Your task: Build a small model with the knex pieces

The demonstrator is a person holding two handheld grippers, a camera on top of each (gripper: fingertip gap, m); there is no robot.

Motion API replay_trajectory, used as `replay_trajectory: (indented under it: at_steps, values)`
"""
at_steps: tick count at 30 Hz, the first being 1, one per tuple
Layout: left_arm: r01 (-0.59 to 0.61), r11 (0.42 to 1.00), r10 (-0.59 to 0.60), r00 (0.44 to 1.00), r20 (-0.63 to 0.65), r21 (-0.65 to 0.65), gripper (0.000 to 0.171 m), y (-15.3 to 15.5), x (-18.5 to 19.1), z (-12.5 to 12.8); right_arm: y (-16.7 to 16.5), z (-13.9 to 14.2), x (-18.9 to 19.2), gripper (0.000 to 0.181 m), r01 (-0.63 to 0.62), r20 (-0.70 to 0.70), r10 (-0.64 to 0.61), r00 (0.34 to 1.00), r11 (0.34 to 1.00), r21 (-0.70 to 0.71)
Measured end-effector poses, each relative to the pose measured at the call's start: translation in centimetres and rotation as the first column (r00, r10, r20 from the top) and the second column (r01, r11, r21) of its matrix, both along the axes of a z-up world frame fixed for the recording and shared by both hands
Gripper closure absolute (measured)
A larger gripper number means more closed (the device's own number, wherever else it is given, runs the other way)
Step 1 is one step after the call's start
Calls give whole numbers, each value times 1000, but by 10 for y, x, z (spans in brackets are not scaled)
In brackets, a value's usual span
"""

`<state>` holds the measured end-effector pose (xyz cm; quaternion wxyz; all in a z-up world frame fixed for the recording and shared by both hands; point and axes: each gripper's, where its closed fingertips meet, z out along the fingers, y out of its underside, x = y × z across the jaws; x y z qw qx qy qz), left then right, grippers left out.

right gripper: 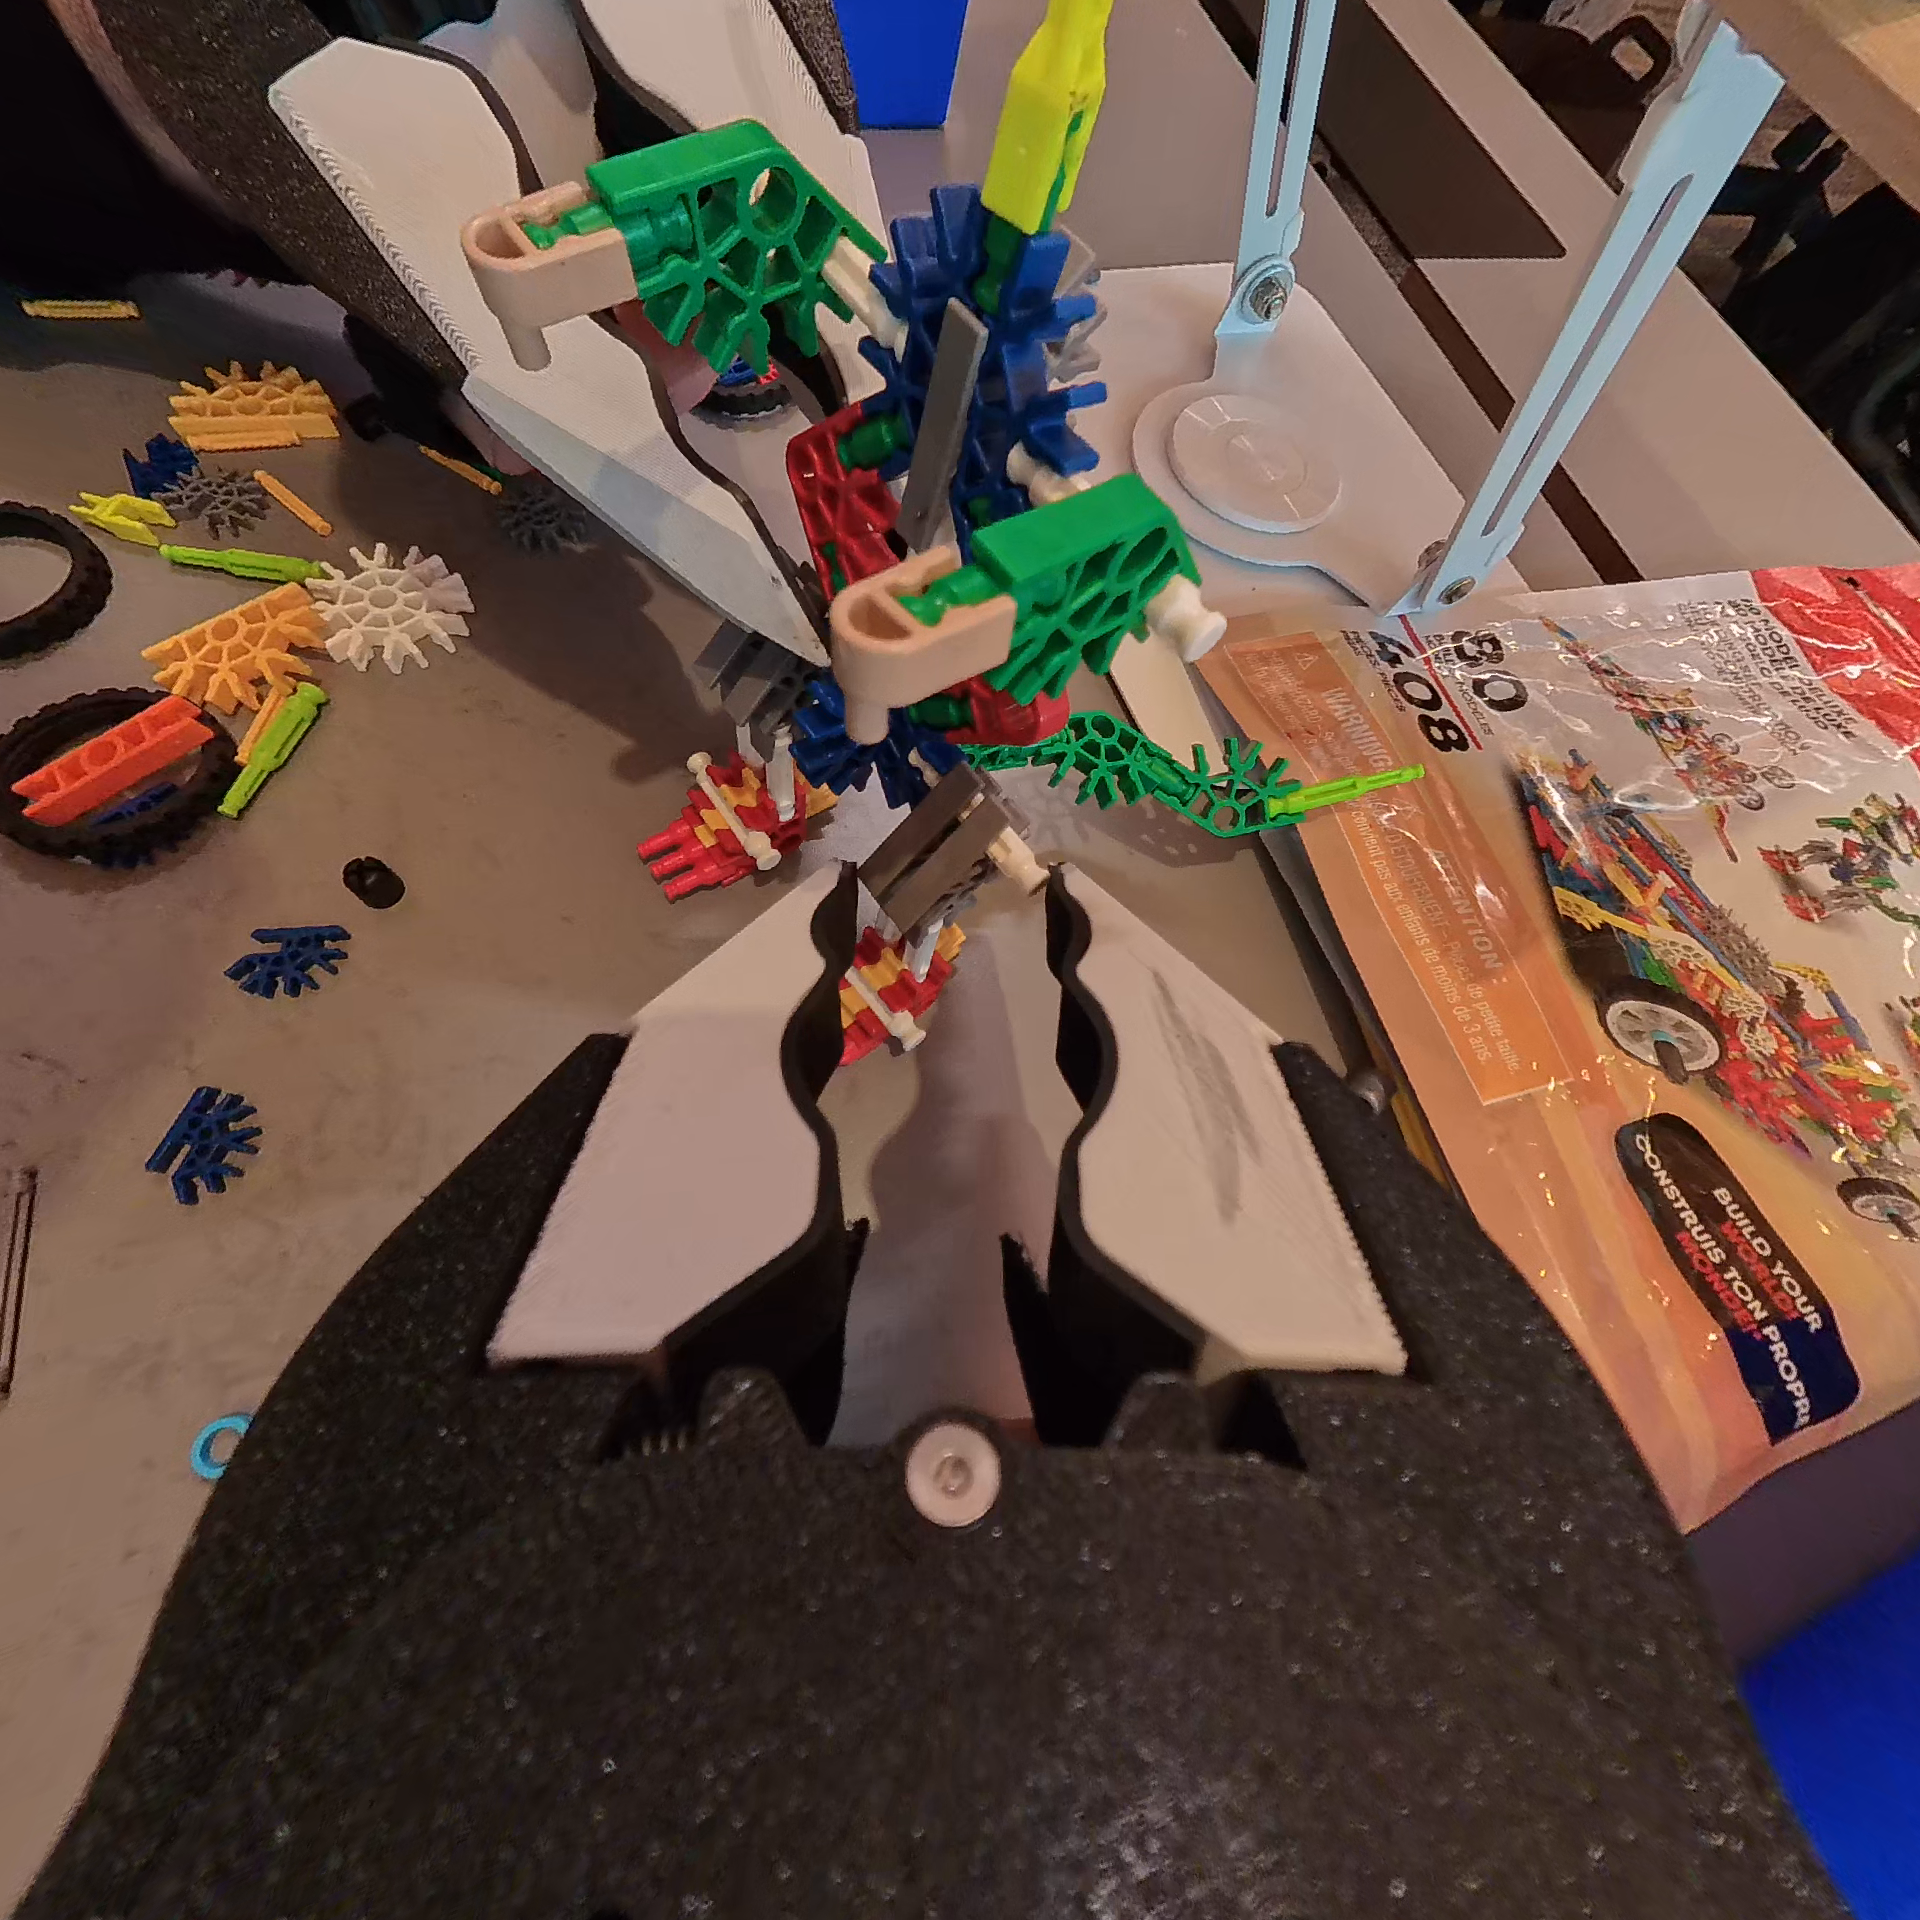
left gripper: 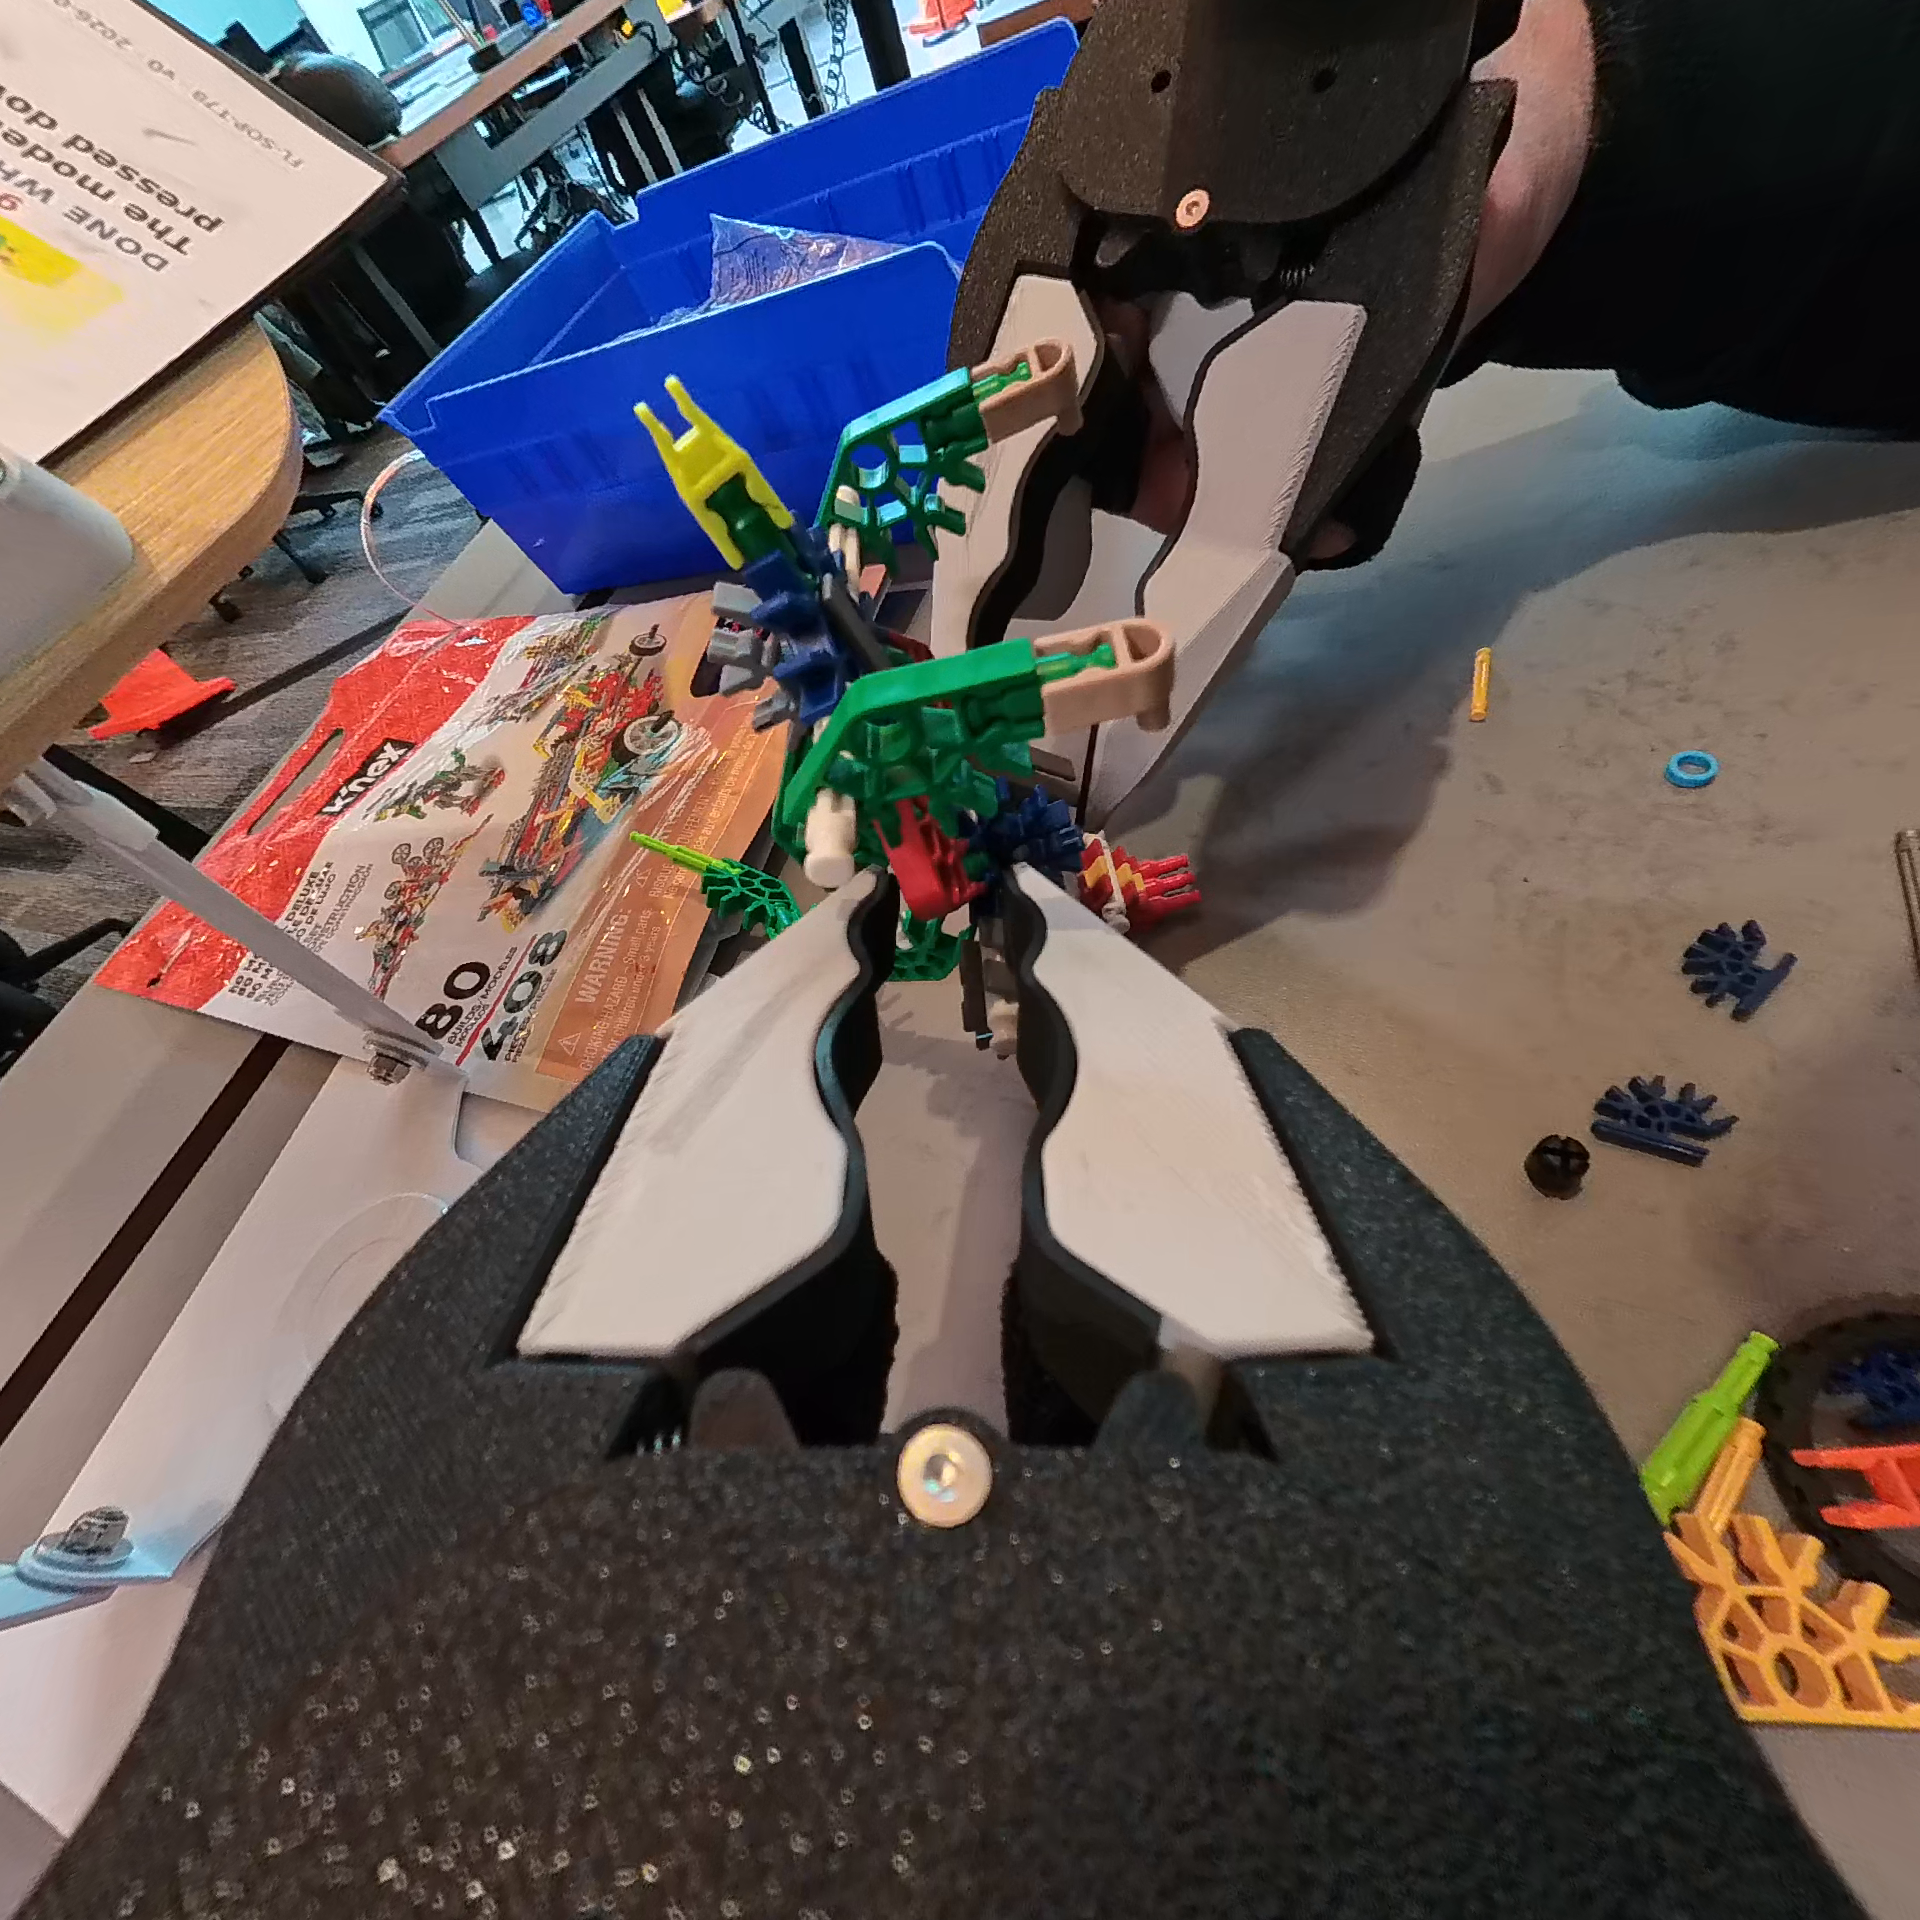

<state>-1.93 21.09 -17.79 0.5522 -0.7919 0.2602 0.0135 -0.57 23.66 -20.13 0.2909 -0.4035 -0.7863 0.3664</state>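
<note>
Toy model [left gripper: 894,748], left gripper [left gripper: 940,894] clamped on its base, right gripper [right gripper: 951,883] pinching grey piece [right gripper: 935,842].

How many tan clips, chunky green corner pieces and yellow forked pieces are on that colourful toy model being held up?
Tan plastic clips: 2
Chunky green plastic corner pieces: 2
Yellow forked plastic pieces: 1
Total on the toy model: 5

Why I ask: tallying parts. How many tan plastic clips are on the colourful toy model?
2: one tan plastic clip on the upper green connector, the other on the lower green connector. Others may be hidden behind the model.
</note>
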Motion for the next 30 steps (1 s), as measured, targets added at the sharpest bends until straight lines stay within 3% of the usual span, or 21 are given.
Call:
replay_trajectory:
  at_steps: [18,30]
  values:
    - [14,1000,-14,999,-32,15,160,-1,3,0,0,-1,-1,145,3,-2,-3,1000,1000,4]
    - [12,999,-13,1000,-18,-47,151,-7,-6,-2,3,6,0,141,8,-17,-8,1000,1000,-12]
